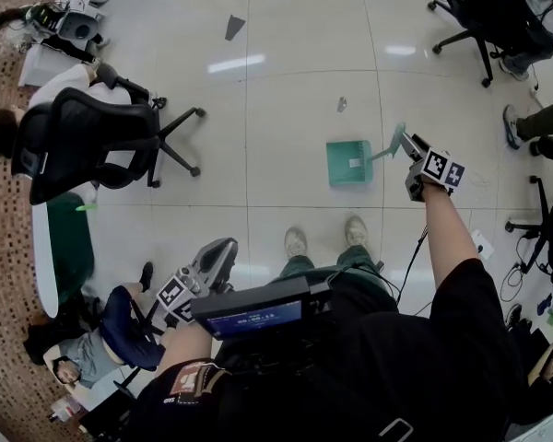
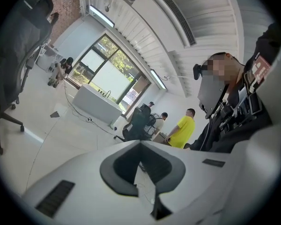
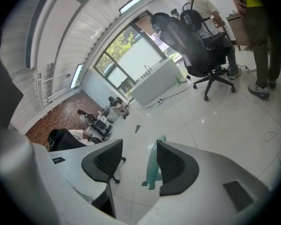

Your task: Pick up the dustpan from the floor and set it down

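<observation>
Sitting on the floor (image 1: 286,109), the dustpan (image 1: 349,163) points its handle at the nearer right gripper (image 1: 401,142), jaws open around nothing, while the left gripper (image 1: 225,254) is closed.

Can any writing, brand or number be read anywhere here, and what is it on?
Nothing can be read.
Screen at the person's chest: light print, too small.
Marker cubes: black-and-white squares, no words.
Small dark label in the left gripper view: blurred.
</observation>
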Available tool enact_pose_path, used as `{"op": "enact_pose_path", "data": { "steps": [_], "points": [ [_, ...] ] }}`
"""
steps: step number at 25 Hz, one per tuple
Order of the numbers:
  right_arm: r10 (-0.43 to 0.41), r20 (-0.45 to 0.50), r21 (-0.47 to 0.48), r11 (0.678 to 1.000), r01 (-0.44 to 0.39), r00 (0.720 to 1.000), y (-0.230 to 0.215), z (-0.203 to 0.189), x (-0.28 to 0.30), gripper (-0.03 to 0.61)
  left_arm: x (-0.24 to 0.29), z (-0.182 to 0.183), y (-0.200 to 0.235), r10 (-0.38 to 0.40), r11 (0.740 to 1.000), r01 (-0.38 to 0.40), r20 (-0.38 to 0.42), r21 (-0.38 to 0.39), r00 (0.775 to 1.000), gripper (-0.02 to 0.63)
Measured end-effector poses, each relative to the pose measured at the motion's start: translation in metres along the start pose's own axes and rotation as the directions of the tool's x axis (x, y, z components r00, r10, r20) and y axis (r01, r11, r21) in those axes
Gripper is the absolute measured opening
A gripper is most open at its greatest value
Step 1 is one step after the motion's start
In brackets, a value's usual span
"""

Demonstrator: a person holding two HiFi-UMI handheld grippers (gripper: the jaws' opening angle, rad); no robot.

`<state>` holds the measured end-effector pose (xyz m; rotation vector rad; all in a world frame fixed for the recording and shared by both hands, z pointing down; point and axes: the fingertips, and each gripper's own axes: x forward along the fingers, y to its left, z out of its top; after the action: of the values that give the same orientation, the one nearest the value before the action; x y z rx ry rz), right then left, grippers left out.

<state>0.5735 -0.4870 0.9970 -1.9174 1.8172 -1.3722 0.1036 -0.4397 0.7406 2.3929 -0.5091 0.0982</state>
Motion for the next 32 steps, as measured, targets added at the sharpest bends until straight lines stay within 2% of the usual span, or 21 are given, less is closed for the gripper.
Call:
{"op": "enact_pose_path", "data": {
  "steps": [4, 7, 9, 11, 13, 16, 18, 23, 27, 29, 32],
  "points": [
    [0.140, -0.007, -0.052, 0.989, -0.140, 0.990, 0.080, 0.029, -0.062, 0.238, 0.001, 0.025, -0.046, -0.007, 1.000, 0.006, 0.048, 0.028, 0.999, 0.020],
    [0.297, -0.039, -0.104, 0.948, -0.299, 0.954, 0.149, 0.045, -0.124, 0.238, 0.005, 0.034, -0.101, -0.021, 0.999, 0.016, 0.104, 0.048, 0.994, 0.020],
    [0.422, -0.071, -0.122, 0.895, -0.428, 0.904, 0.201, 0.051, -0.167, 0.217, 0.004, 0.045, -0.135, -0.018, 0.997, 0.006, 0.160, 0.072, 0.987, 0.020],
    [0.541, -0.111, -0.134, 0.823, -0.552, 0.833, 0.262, 0.052, -0.206, 0.173, -0.011, 0.058, -0.157, -0.003, 0.997, -0.014, 0.206, 0.082, 0.978, 0.019],
    [0.619, -0.155, -0.176, 0.750, -0.638, 0.770, 0.319, 0.050, -0.240, 0.122, -0.037, 0.071, -0.171, 0.021, 0.996, -0.042, 0.253, 0.080, 0.967, 0.020],
    [0.671, -0.205, -0.255, 0.667, -0.700, 0.713, 0.384, 0.042, -0.281, 0.070, -0.085, 0.076, -0.188, 0.060, 0.993, -0.087, 0.312, 0.075, 0.948, 0.020],
    [0.693, -0.215, -0.283, 0.630, -0.723, 0.688, 0.415, 0.037, -0.302, 0.052, -0.117, 0.075, -0.198, 0.086, 0.991, -0.117, 0.344, 0.071, 0.935, 0.020],
    [0.717, -0.240, -0.337, 0.570, -0.749, 0.654, 0.474, 0.003, -0.337, 0.038, -0.194, 0.070, -0.209, 0.109, 0.985, -0.152, 0.405, 0.077, 0.908, 0.020],
    [0.736, -0.234, -0.341, 0.550, -0.762, 0.635, 0.526, -0.040, -0.364, 0.038, -0.259, 0.074, -0.209, 0.070, 0.987, -0.125, 0.436, 0.099, 0.897, 0.020],
    [0.720, -0.207, -0.366, 0.571, -0.735, 0.662, 0.557, -0.061, -0.376, 0.027, -0.298, 0.079, -0.206, 0.032, 0.990, -0.088, 0.436, 0.110, 0.899, 0.020],
    [0.695, -0.135, -0.356, 0.631, -0.689, 0.706, 0.598, -0.099, -0.391, 0.017, -0.362, 0.085, -0.198, -0.019, 0.992, -0.037, 0.424, 0.123, 0.905, 0.020]
  ]
}}
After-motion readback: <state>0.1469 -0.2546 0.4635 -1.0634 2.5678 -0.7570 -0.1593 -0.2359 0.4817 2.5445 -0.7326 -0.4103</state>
